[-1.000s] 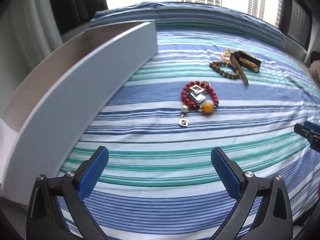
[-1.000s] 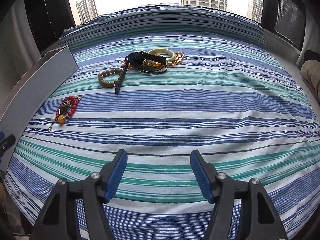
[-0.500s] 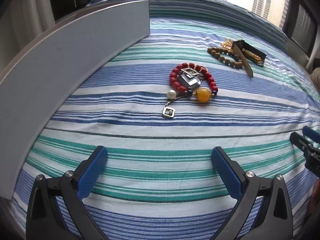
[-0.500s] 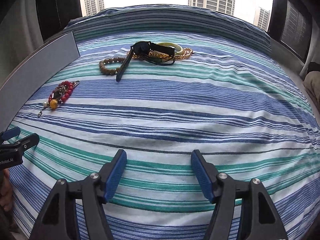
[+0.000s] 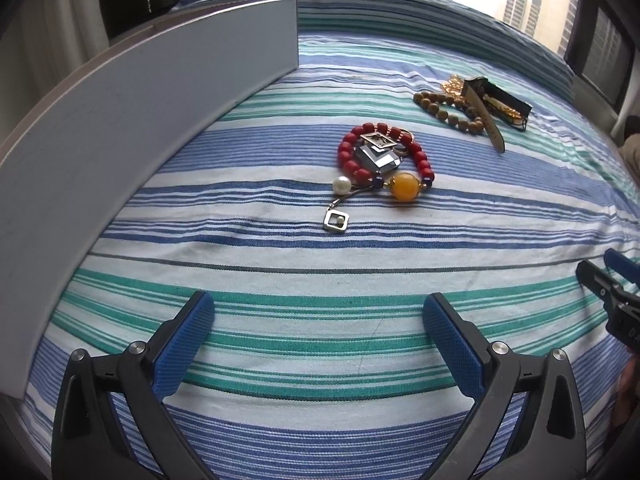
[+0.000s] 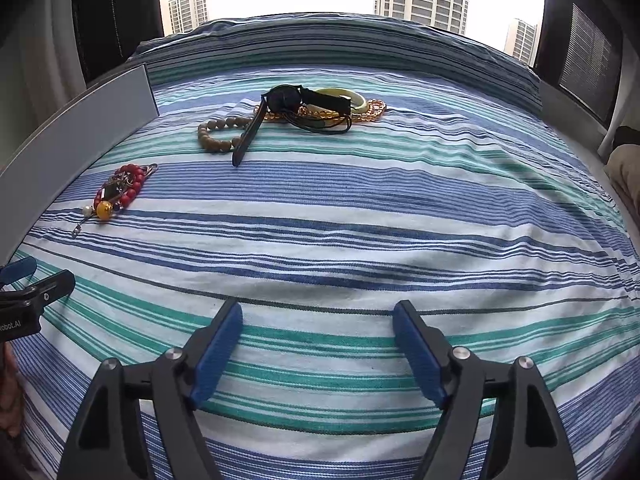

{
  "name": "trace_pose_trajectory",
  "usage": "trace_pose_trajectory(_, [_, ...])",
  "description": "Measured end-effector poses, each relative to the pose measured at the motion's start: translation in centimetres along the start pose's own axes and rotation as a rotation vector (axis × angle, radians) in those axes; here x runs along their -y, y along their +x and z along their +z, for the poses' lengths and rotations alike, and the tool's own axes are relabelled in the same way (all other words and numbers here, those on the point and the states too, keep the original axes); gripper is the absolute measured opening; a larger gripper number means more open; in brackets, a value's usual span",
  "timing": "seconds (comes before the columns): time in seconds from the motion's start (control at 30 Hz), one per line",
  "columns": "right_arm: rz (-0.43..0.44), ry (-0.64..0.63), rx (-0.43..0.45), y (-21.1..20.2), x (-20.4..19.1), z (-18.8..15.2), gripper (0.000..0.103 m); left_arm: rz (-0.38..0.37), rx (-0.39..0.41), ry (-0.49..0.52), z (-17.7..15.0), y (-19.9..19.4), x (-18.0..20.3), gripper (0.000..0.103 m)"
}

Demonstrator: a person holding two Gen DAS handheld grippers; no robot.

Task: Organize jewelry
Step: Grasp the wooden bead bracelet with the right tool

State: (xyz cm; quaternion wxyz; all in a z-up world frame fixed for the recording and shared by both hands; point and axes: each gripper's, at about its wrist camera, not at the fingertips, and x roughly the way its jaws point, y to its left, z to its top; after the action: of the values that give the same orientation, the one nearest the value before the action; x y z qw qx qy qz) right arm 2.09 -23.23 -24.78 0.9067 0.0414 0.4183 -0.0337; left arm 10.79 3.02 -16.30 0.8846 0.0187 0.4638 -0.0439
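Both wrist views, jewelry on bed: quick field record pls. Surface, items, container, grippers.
surface: striped bedspread
near cluster: red bead bracelet with pendants
far cluster: wooden bead bracelet, black watch, pale bangle, amber chain
container: grey box, along left edge
left gripper: open, empty
right gripper: opening, empty

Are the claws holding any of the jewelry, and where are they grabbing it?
Nothing is held. The left claw is open and empty. The right claw is opening, empty too. The red bead bracelet lies untouched on the striped bedspread.
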Motion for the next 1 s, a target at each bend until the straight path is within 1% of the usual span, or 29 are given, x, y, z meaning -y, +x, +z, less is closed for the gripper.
trace_pose_trajectory(0.4, [-0.003, -0.001, -0.006, 0.0, 0.0, 0.0, 0.080, -0.007, -0.001, 0.013, -0.2, -0.1, 0.0, 0.103])
trace_pose_trajectory(0.43, [-0.003, -0.002, -0.022, 0.0, 0.0, 0.1, 0.080, -0.008, -0.001, 0.015, -0.2, -0.1, 0.0, 0.103])
trace_pose_trajectory(0.5, [0.003, 0.003, -0.096, 0.2, 0.0, 0.7, 0.080, -0.010, 0.000, 0.016, -0.2, -0.1, 0.0, 0.103])
trace_pose_trajectory(0.53, [0.028, 0.011, -0.137, 0.2, 0.1, 1.2, 0.080, -0.010, 0.001, 0.016, -0.2, -0.1, 0.0, 0.103])
trace_pose_trajectory(0.57, [0.076, 0.026, -0.163, 0.0, 0.0, 1.7, 0.080, -0.010, 0.002, 0.016, -0.1, -0.1, 0.1, 0.103])
trace_pose_trajectory(0.63, [0.168, 0.044, -0.178, -0.5, -0.2, 3.5, 0.080, -0.011, 0.003, 0.016, -0.1, -0.1, 0.1, 0.103])
trace_pose_trajectory(0.67, [0.197, 0.031, -0.181, -0.6, -0.7, 4.6, 0.080, -0.011, 0.004, 0.016, -0.1, -0.1, 0.1, 0.103])
trace_pose_trajectory(0.7, [0.219, 0.001, -0.185, -0.5, -1.4, 5.9, 0.080, -0.011, 0.005, 0.015, -0.1, -0.1, 0.1, 0.103])
trace_pose_trajectory(0.77, [0.235, -0.089, -0.164, 0.0, -3.4, 8.7, 0.080, -0.011, 0.004, 0.015, -0.1, -0.1, 0.1, 0.103])
trace_pose_trajectory(0.83, [0.260, -0.209, -0.146, 1.3, -6.1, 11.4, 0.080, -0.011, 0.005, 0.015, -0.1, 0.0, 0.1, 0.103])
trace_pose_trajectory(0.9, [0.280, -0.319, -0.152, 3.5, -8.6, 13.6, 0.079, -0.011, 0.005, 0.015, -0.1, 0.0, 0.1, 0.103])
trace_pose_trajectory(0.97, [0.282, -0.378, -0.166, 6.3, -10.4, 15.2, 0.078, -0.011, 0.005, 0.015, -0.1, 0.0, 0.1, 0.103])
trace_pose_trajectory(1.0, [0.283, -0.395, -0.169, 7.5, -11.0, 15.8, 0.075, -0.011, 0.005, 0.015, -0.1, 0.0, 0.2, 0.103])
